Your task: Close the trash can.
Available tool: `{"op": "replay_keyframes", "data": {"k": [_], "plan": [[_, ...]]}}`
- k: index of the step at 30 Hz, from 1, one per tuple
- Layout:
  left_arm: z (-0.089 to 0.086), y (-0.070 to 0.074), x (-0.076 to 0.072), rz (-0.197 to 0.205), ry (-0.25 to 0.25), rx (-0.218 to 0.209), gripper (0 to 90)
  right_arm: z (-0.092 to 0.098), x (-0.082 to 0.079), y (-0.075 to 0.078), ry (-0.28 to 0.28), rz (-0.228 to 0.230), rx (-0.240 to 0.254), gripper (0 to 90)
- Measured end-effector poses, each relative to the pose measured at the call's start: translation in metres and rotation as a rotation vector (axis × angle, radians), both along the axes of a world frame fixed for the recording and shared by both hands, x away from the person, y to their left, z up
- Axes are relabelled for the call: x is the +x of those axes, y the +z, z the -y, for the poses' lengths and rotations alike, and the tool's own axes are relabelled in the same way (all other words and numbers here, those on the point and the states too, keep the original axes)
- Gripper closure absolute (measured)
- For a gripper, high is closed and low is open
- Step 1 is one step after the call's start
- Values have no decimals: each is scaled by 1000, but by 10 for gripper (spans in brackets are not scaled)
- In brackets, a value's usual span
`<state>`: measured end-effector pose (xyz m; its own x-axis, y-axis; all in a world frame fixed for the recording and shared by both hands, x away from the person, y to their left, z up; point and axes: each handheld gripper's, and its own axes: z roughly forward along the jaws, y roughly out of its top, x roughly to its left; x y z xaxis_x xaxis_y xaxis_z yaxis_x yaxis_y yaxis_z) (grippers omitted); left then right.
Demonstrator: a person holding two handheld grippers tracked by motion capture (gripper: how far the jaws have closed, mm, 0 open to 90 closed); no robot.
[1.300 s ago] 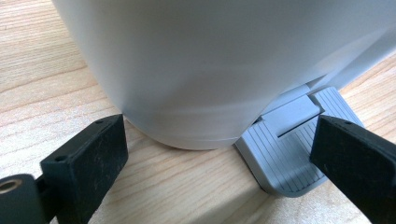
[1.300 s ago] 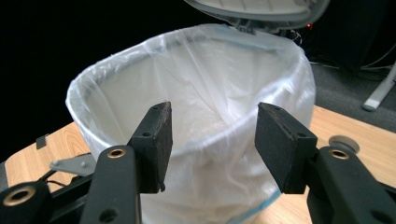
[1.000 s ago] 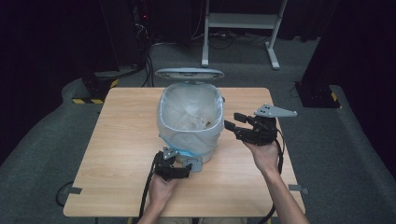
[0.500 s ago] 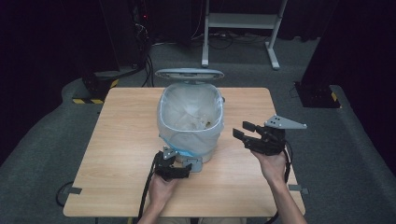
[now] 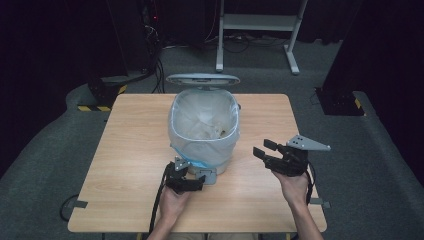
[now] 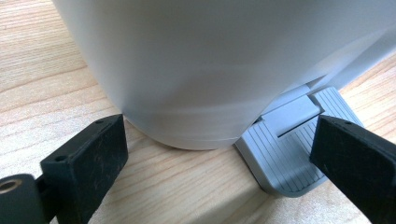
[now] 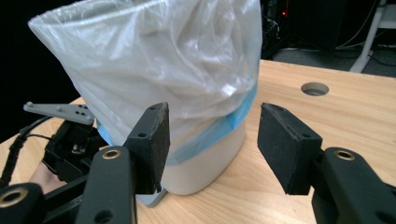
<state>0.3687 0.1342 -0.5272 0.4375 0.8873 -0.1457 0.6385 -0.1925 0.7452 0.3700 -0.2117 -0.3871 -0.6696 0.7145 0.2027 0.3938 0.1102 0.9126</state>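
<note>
The white pedal bin (image 5: 204,131) stands in the middle of the wooden bench (image 5: 130,150), its lid (image 5: 202,79) raised at the back. A thin, wrinkled clear bag (image 7: 154,60) with a blue band lines it and folds over the rim; some small scraps lie inside. The left gripper (image 5: 186,181) sits low at the ribbed grey pedal (image 6: 287,156), fingers spread, pinching nothing. The right gripper (image 5: 272,152) hovers beside the bin, fingers spread, over free bench toward the right edge.

The right gripper (image 5: 263,149) has drawn back from the bin (image 5: 203,131) rim, sinking toward the counter (image 5: 130,145), jaws apart and empty.
</note>
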Motion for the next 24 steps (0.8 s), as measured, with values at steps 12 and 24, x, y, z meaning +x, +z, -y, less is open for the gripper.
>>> {"op": "replay_keyframes", "data": {"k": [12,24], "plan": [[0,0,0,1,-2,5,44,4,-7,-35,-28,-34,-31,436],[0,0,0,1,-2,4,44,7,-12,-66,-42,-76,-60,437]]}}
